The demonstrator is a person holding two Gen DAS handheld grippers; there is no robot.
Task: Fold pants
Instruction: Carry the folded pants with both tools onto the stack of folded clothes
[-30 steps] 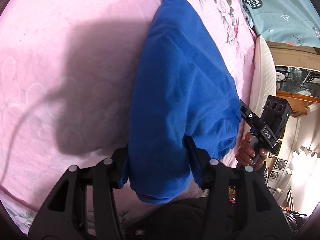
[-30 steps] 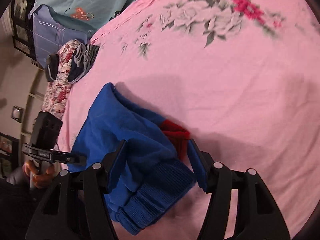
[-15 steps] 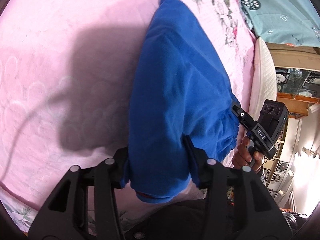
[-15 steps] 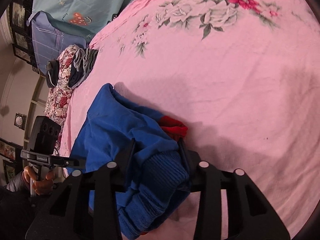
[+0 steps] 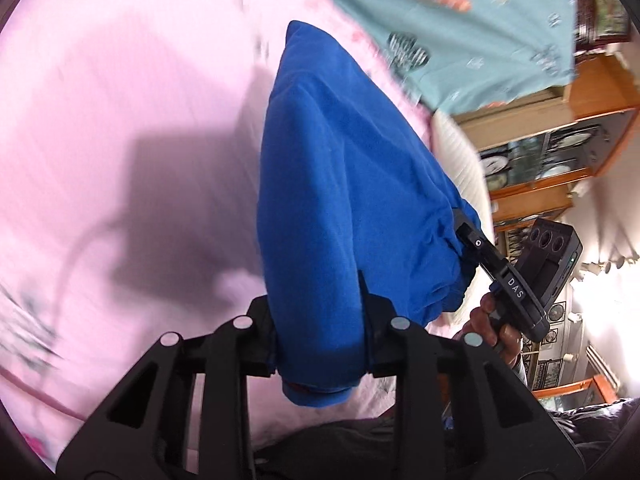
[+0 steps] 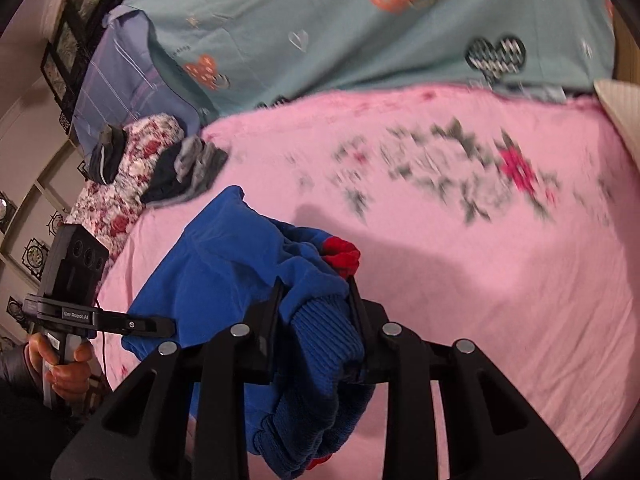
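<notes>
The blue pants [image 5: 344,200] are caught at 2 points and held up off the pink floral bedsheet [image 6: 460,264], the far end trailing down toward the bed. In the left wrist view the left gripper [image 5: 320,304] is seen with its jaws closing, blue fabric bunched between the pads and a hem drooping below them. In the right wrist view the right gripper [image 6: 314,300] is likewise closing, pinched on the ribbed waistband or cuff [image 6: 324,332]; which of the 2 cannot be told. A red lining [image 6: 340,254] is exposed just beyond that grip.

Each tool can be picked out from the other's camera: the right gripper at the garment's edge in the left view, gripped by a hand [image 5: 492,320], and the left gripper at the left of the right view.

The step in hand is judged to be a lift and carry, so the held edge can be brought over toward the trailing end. For a clean fold, both grips should be kept level and apart so the cloth between them is held taut, not sagging. The trailing end should be left resting on the sheet as an anchor. The folded clothes [image 6: 188,168] near the teal duvet [image 6: 360,32] are well clear.
</notes>
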